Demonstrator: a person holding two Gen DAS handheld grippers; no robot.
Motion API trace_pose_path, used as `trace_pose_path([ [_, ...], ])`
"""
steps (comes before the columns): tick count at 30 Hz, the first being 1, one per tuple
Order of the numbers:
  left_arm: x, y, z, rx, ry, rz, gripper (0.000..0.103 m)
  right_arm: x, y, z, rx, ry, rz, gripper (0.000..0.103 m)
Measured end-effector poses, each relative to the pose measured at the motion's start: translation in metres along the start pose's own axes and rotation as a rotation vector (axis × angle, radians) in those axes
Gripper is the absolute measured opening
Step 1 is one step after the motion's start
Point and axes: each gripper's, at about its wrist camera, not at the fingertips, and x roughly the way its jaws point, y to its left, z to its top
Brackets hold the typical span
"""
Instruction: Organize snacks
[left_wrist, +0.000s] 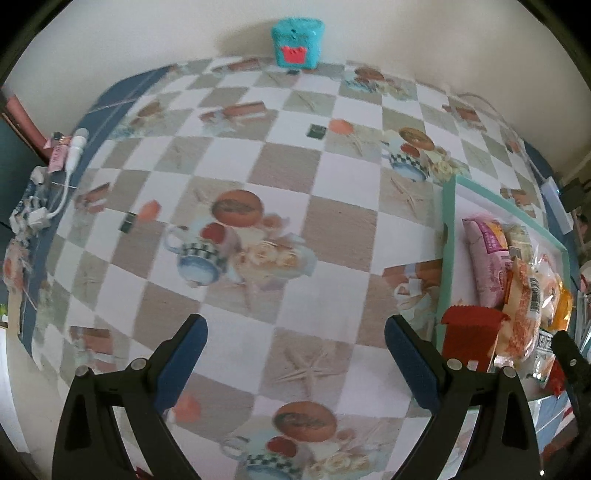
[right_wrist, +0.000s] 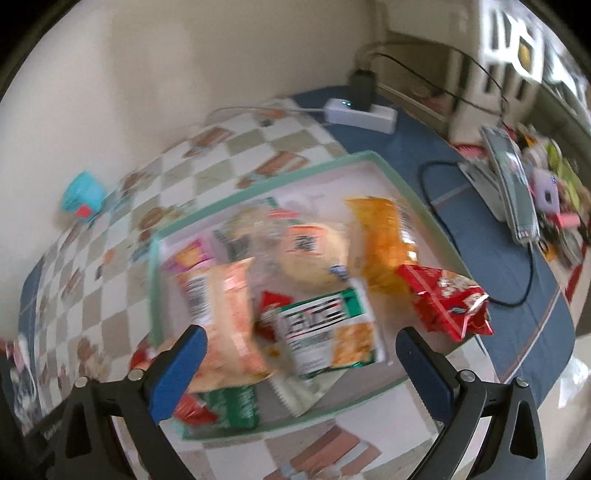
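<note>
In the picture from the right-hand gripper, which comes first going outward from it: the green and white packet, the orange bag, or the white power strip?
Going outward from the right gripper, whose fingers are spread open:
1. Green and white packet, lying in the tray just ahead, between the fingers.
2. Orange bag, deeper in the tray, toward the right.
3. White power strip, beyond the tray, at the table's far edge by the wall.
</note>
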Motion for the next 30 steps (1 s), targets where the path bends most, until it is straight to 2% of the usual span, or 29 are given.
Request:
trace_pose_path([
  [4,-0.015,0.015,-0.008,-0.008,-0.038,0.014,0.097,-0.013,0.023,-0.013,-0.088,-0.008,0.029,0.103],
  [8,-0.029,0.025,-0.017,0.008,-0.077,0.059,0.097,-0.022,0.037,-0.026,-0.140,-0.009,0.044,0.103],
  [12,-0.039,0.030,-0.028,0.025,-0.097,0.056,0.097,-0.029,0.047,-0.037,-0.181,-0.015,0.034,0.103],
  [21,-0.049,0.044,-0.045,0.045,-0.126,0.090,0.097,-0.034,0.055,-0.047,-0.222,-0.022,0.015,0.103],
  [30,-0.052,0.045,-0.046,0.050,-0.134,0.090,0.097,-0.034,0.060,-0.047,-0.239,-0.025,0.011,0.103],
])
